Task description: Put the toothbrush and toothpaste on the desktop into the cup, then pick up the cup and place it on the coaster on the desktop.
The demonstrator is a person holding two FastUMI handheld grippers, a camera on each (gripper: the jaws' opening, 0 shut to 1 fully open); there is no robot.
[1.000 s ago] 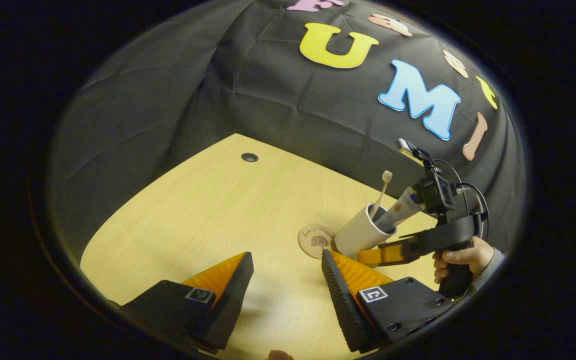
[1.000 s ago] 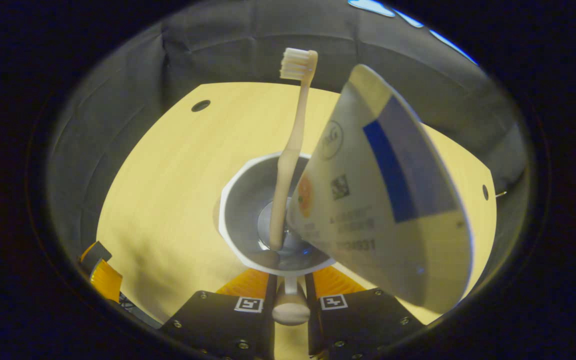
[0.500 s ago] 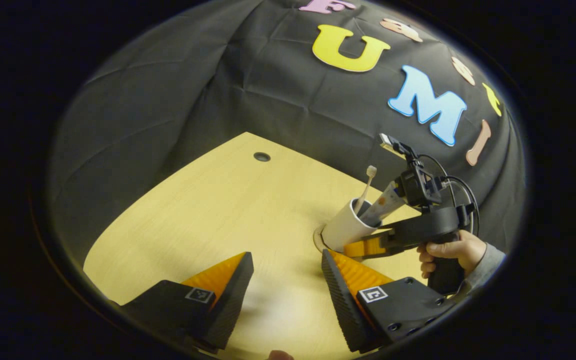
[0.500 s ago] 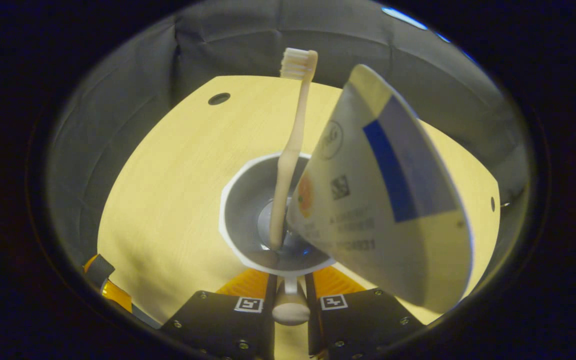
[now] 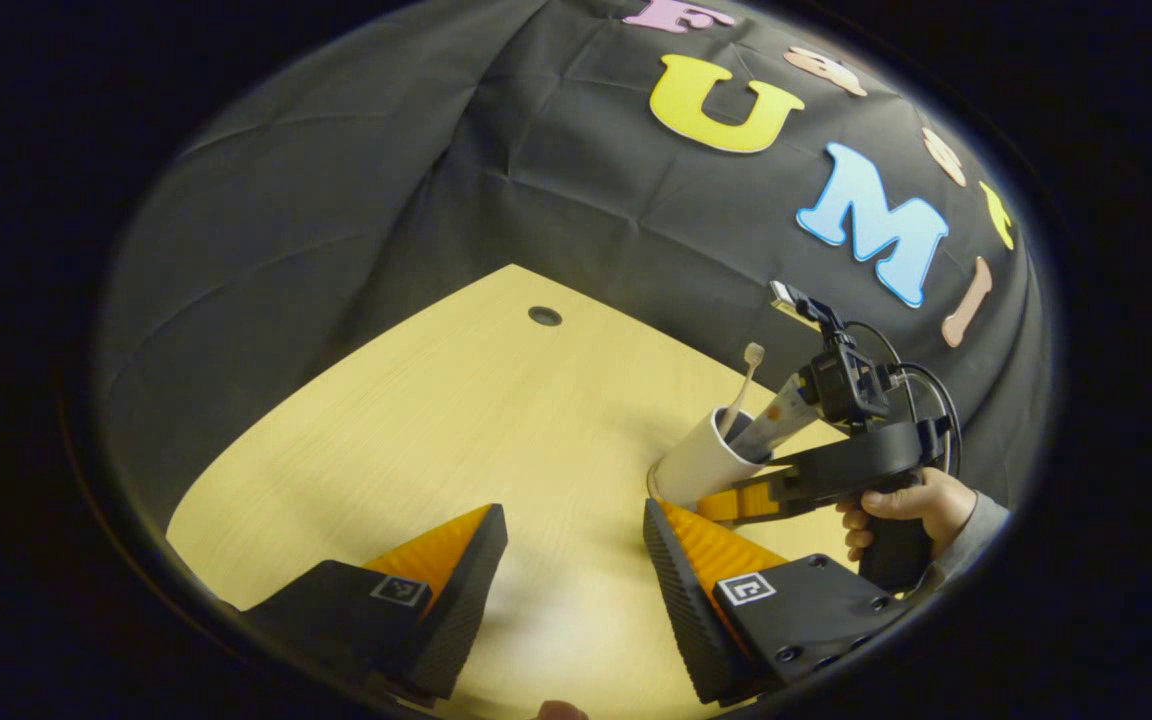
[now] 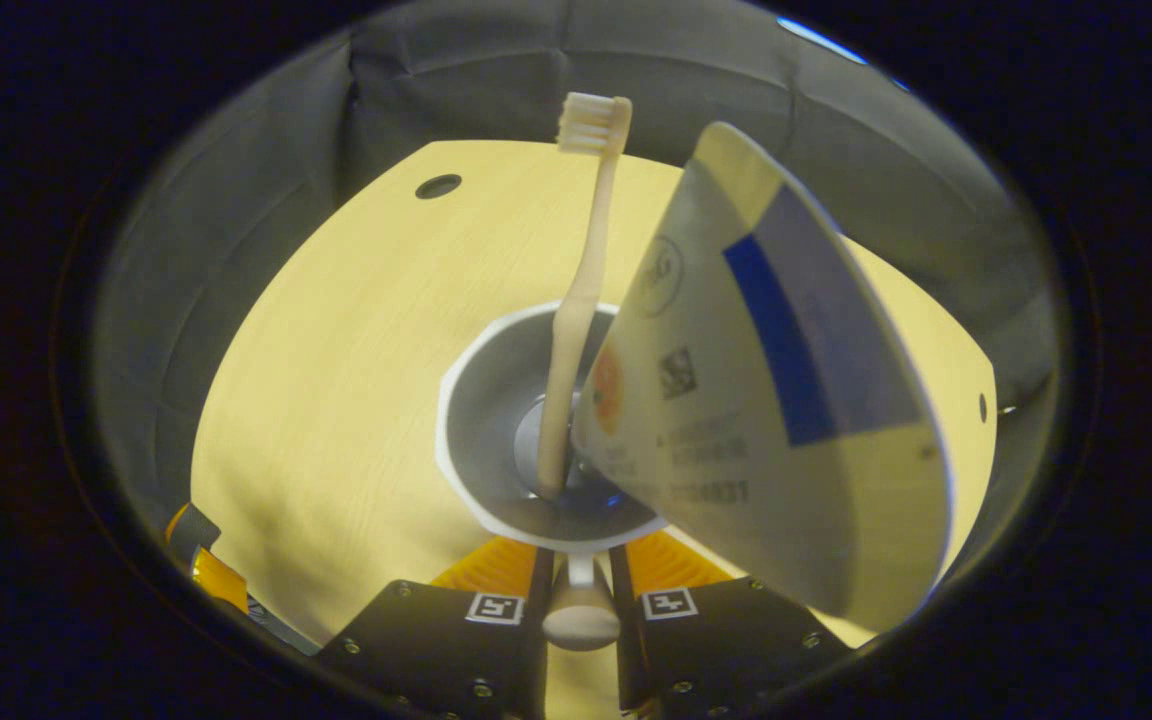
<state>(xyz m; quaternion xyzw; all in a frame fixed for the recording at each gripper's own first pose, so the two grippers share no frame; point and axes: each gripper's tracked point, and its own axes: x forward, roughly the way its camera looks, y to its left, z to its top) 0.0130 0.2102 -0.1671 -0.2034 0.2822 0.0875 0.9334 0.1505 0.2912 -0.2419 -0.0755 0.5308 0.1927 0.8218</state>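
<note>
The right tool clenches the handle of the white cylindrical cup, toothbrush and toothpaste tube upright inside, low over the round coaster's edge near the bench's far-right edge; the left tool gapes empty nearby.

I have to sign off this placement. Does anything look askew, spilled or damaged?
Only the cup: it tilts in the right gripper, over the coaster. Toothbrush and toothpaste lean inside; nothing spilled.
</note>
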